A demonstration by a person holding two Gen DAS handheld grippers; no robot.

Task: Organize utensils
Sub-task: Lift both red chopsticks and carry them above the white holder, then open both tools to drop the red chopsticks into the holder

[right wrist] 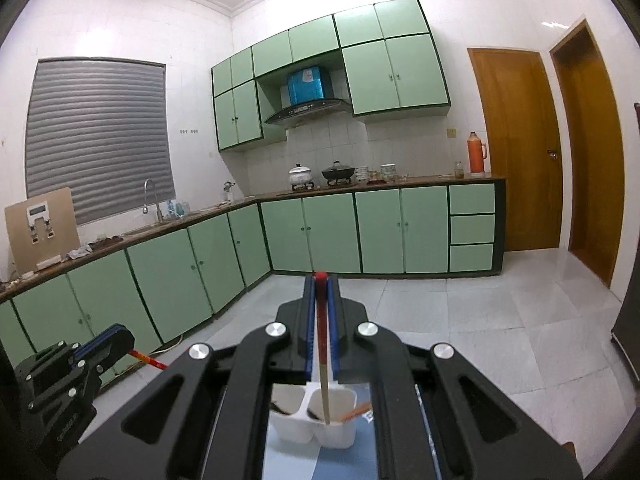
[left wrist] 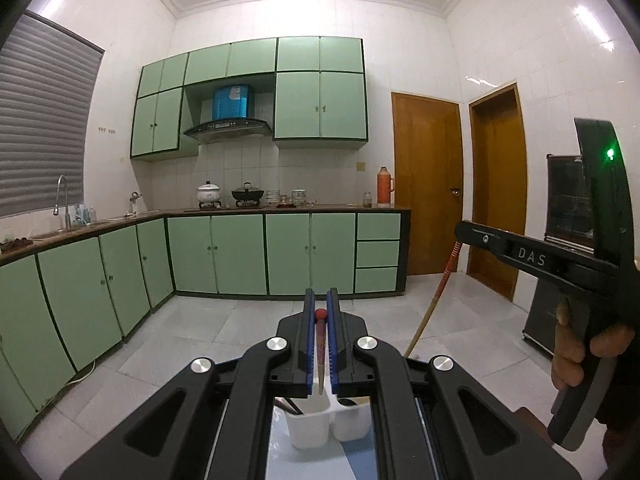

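The left tongs [left wrist: 321, 308] are clamped on a red-tipped chopstick [left wrist: 320, 344] that stands nearly upright between the blue pads [left wrist: 309, 344], its pale lower end hanging just above the white two-cup holder [left wrist: 308, 420]. That holder sits on a light blue surface below the tongs, and dark utensil ends show in its left cup.

The right tongs [right wrist: 321, 292] are likewise closed on a second chopstick [right wrist: 322, 344], red at the top and pale wood lower down. Its lower end reaches into the right cup of the holder [right wrist: 296, 426], where an orange-striped chopstick [right wrist: 356, 410] already leans against the far right rim. The left cup holds something dark, too small to identify.

In the right wrist view, the left tongs appear at the near left, with the red chopstick end sticking out towards the right. In the left wrist view, a hand [left wrist: 576, 344] grips the black handle of the right tool at the right edge.

Far behind, green cabinets [right wrist: 320, 228] line the kitchen walls.
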